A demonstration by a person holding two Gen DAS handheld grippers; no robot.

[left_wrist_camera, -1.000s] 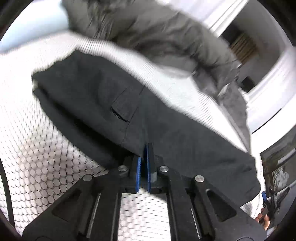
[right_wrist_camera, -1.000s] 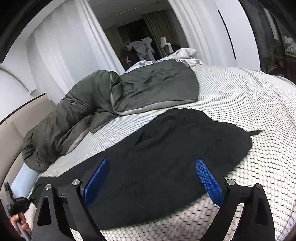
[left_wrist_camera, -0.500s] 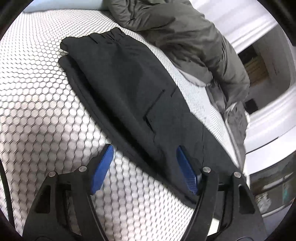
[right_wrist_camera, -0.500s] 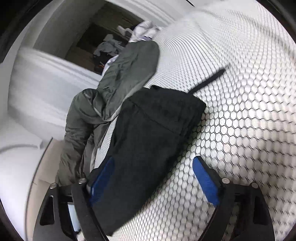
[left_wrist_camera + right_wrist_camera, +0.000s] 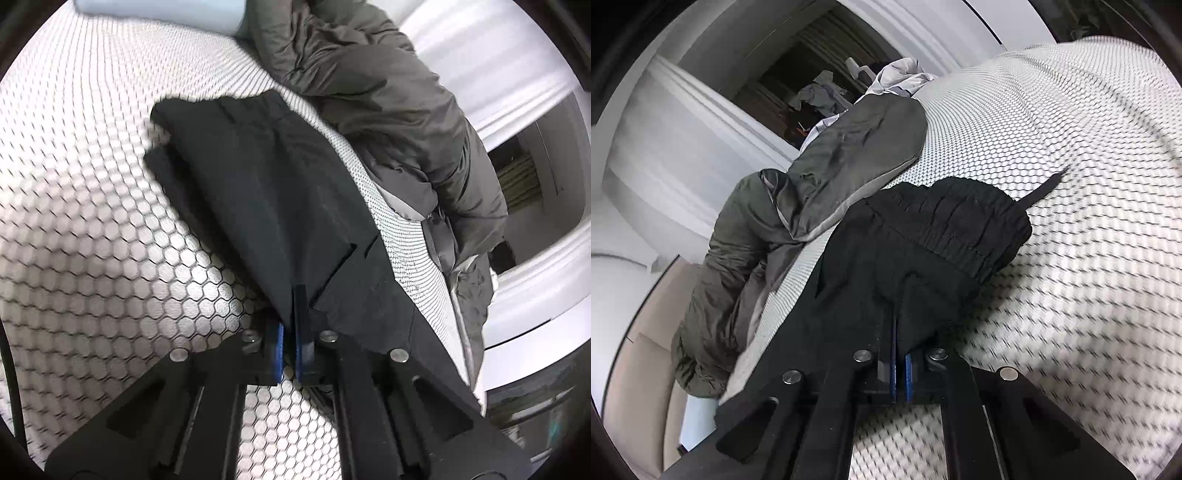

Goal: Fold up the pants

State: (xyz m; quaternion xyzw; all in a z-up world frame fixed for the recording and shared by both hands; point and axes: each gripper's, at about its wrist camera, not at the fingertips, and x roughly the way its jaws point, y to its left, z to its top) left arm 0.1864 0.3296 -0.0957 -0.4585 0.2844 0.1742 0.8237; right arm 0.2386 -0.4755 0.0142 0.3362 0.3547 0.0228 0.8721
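The black pants (image 5: pixel 266 192) lie folded lengthwise on the white honeycomb-pattern bed cover (image 5: pixel 92 206). My left gripper (image 5: pixel 290 325) is shut on the near edge of the pants close to a back pocket slit. In the right wrist view the pants (image 5: pixel 923 266) show their gathered elastic waistband (image 5: pixel 964 229) and a loose drawstring (image 5: pixel 1047 186). My right gripper (image 5: pixel 899 354) is shut on the near edge of the pants just below the waistband. The fabric bunches up at both sets of pads.
A grey-green padded jacket (image 5: pixel 388 96) lies along the far side of the pants; it also shows in the right wrist view (image 5: pixel 827 177). A pale blue pillow (image 5: pixel 159 11) sits at the bed's head. White curtains (image 5: pixel 665 147) and a dark doorway lie beyond.
Half a second ago both grippers were open around the near edge of the pants. Both have now shut on the fabric.
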